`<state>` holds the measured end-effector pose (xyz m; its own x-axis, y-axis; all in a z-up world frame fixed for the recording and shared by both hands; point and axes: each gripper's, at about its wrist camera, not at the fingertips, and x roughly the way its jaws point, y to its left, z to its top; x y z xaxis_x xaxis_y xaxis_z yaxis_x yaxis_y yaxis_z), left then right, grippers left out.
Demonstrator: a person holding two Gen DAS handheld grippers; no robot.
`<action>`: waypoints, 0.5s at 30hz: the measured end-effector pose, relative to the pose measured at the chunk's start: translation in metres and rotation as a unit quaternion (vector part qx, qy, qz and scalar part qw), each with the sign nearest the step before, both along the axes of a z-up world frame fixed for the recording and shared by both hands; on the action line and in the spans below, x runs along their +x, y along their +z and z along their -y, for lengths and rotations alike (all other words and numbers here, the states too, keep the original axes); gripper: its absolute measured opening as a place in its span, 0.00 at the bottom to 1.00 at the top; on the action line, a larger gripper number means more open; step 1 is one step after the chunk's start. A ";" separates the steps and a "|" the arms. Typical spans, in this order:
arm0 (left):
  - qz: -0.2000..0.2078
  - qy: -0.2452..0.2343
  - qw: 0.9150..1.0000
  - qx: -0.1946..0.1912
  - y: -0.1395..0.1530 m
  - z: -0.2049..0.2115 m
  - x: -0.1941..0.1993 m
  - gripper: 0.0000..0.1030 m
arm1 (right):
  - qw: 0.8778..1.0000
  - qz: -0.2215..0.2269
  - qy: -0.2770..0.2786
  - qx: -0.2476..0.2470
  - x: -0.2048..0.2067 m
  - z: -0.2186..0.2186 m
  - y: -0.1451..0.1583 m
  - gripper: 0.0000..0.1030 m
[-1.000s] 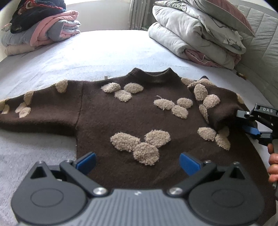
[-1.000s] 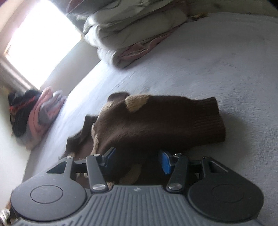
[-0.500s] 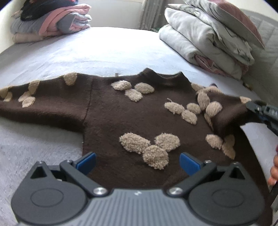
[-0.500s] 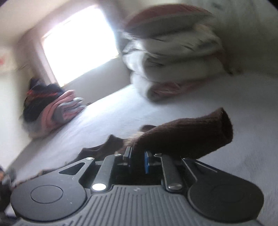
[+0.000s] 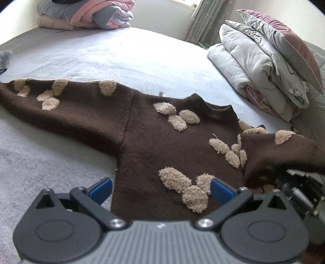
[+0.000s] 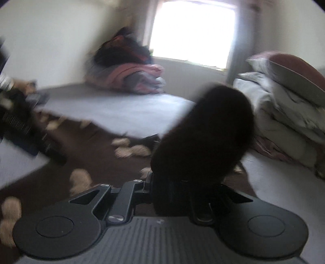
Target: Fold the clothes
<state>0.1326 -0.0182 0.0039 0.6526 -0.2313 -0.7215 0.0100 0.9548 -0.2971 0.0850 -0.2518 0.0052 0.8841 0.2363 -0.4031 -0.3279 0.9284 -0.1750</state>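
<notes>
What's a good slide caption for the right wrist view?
Right gripper clamped on the brown sweater's sleeve, lifting it over the bed.

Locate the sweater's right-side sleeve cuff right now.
In the right wrist view the sleeve cuff is pinched in the right gripper, lifted above the brown sweater, with the folded duvets to its right.

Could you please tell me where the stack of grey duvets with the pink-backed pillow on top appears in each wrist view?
Left wrist: the duvet stack fills the upper right, beyond the brown sweater.
Right wrist: the same stack sits at the right edge, blurred, behind the sleeve clamped in the right gripper.
Shared landmark: the pile of folded pink and grey clothes.
</notes>
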 end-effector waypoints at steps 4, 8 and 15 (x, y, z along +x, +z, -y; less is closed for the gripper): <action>0.002 0.001 1.000 0.002 0.000 -0.001 0.000 1.00 | 0.999 -0.024 0.031 -0.037 -0.001 -0.017 -0.012 0.15; 0.009 0.006 1.000 0.001 0.002 -0.004 0.000 1.00 | 0.996 -0.043 0.047 -0.058 -0.001 -0.026 -0.018 0.15; -0.020 0.016 0.997 -0.076 -0.006 -0.022 0.005 1.00 | 0.994 -0.060 0.052 -0.071 -0.003 -0.030 -0.021 0.19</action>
<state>0.1375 0.0041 -0.0020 0.6325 -0.3188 -0.7059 -0.0354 0.8985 -0.4375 0.0815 -0.2216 -0.0161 0.8015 0.2570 -0.5400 -0.4468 0.8575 -0.2550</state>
